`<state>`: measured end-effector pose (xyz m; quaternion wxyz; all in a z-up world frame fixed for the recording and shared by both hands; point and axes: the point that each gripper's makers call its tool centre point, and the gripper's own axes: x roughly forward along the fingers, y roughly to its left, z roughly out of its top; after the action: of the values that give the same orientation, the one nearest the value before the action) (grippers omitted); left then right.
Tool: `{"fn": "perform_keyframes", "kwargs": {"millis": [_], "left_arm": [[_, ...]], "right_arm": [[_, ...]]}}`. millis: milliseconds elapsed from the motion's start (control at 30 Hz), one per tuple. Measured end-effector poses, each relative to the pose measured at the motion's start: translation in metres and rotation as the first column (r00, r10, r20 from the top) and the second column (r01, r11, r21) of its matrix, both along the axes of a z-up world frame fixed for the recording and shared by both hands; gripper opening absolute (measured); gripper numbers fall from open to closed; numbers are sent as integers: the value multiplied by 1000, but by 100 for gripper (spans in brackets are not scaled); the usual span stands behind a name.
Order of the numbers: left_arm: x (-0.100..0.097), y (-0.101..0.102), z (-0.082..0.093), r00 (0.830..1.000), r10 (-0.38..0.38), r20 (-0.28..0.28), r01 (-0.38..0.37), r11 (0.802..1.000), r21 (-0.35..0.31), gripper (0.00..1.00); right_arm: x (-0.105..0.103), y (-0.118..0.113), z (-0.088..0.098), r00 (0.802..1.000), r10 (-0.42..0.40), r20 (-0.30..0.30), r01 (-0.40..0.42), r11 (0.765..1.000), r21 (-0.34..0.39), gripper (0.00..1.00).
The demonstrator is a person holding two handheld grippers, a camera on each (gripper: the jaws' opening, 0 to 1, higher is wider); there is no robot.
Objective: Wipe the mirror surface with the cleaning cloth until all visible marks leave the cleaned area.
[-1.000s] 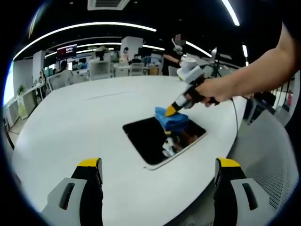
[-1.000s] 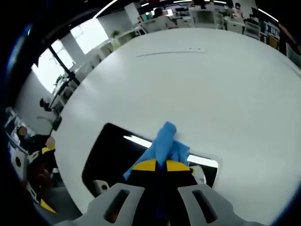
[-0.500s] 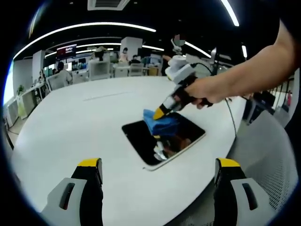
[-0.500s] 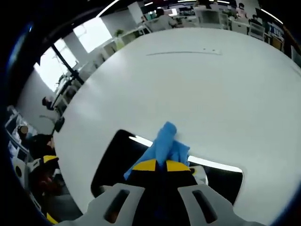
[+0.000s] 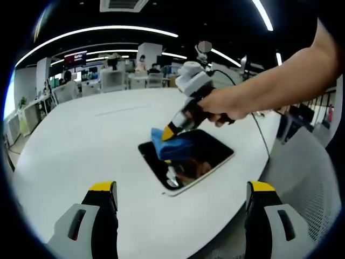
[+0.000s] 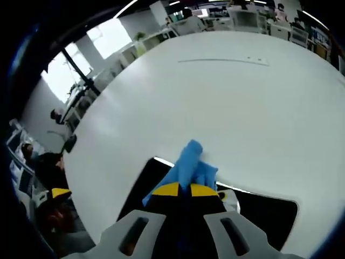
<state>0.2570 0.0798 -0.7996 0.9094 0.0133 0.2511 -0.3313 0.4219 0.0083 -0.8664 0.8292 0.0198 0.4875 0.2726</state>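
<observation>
On the white round table (image 5: 81, 145), near its edge on your side, the mirror (image 5: 207, 154) lies flat, a dark rectangle with a pale rim. Your right gripper (image 5: 168, 133) comes into the left gripper view from the right, held in your hand (image 5: 223, 105), and its yellow-tipped jaws are clamped tight on the blue cleaning cloth (image 5: 171, 147). You have the cloth bunched and pressed down on the mirror at the corner and edge farther from your arm, and part of the cloth overlaps that rim. The glass beside it reflects the gripper and cloth as a blurred patch, and I cannot tell whether any marks are on the surface.

From the right gripper view you look straight down your own jaws: the right gripper (image 6: 179, 189) shows both yellow tips drawn together with the cleaning cloth (image 6: 186, 164) standing up between them in a folded blue peak. The mirror (image 6: 269, 213) spreads dark beneath and to both sides of the jaws, with its pale edge running just behind the cloth, and the table (image 6: 215, 102) stretches white beyond it.

Your left gripper (image 5: 180, 189) hangs well apart from the mirror, over the table's near edge. Its two grey jaws with yellow tips rise from the bottom of its own view, spread wide with nothing between them.

Beyond the table, desks and chairs (image 5: 116, 78) stand under long ceiling lights.
</observation>
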Motion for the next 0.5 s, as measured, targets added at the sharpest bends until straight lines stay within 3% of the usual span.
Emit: {"fn": "perform_keyframes", "kwargs": {"millis": [500], "left_arm": [[0,-1,-1,1000,-6,-3,6,1000,-4,100]], "right_arm": [[2,39,0,999,53,3,-53,999,8,0]]}}
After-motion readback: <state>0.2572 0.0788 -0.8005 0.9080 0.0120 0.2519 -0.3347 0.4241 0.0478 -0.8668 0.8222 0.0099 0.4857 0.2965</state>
